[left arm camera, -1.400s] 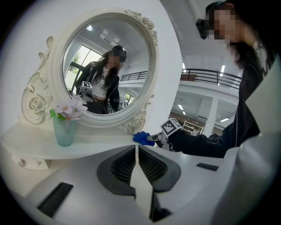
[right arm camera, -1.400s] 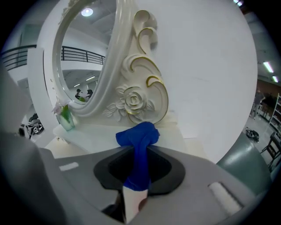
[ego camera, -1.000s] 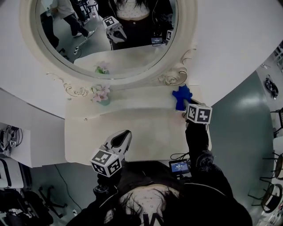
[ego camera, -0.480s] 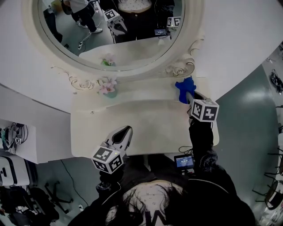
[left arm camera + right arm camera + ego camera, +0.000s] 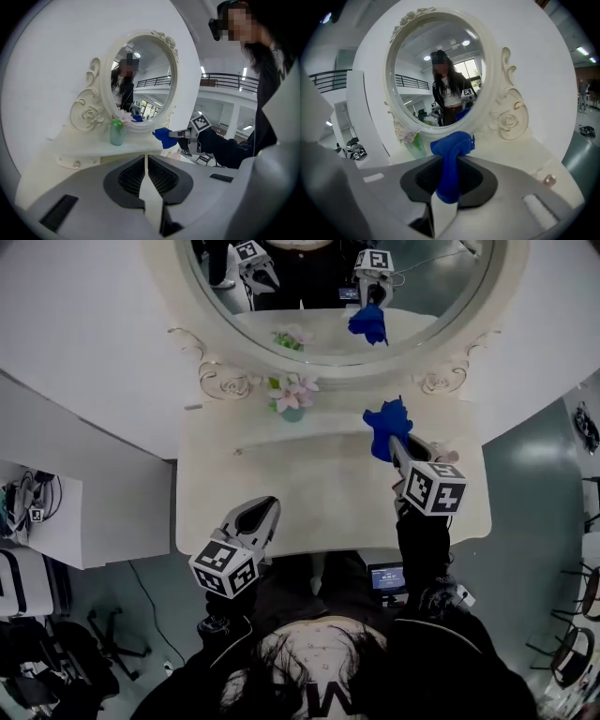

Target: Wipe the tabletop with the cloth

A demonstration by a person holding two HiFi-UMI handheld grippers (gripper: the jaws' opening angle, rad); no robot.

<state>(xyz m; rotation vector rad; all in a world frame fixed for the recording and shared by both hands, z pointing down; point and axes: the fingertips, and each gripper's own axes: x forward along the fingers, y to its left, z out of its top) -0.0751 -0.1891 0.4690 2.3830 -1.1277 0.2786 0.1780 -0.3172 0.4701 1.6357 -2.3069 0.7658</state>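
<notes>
Cloth [image 5: 386, 426]: blue, bunched, clamped between jaws of right gripper [image 5: 396, 444], held above table [image 5: 309, 493], right of flower vase [image 5: 293, 404]. Left gripper [image 5: 265, 514]: jaws pressed together, empty, near table's front edge, well apart from vase.

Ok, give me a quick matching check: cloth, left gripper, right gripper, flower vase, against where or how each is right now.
1 cloth
2 left gripper
3 right gripper
4 flower vase

a shut, empty
b on the shelf below the mirror
c blue, bunched between jaws
d shut on the cloth

Pairs: 1-c, 2-a, 3-d, 4-b
</notes>
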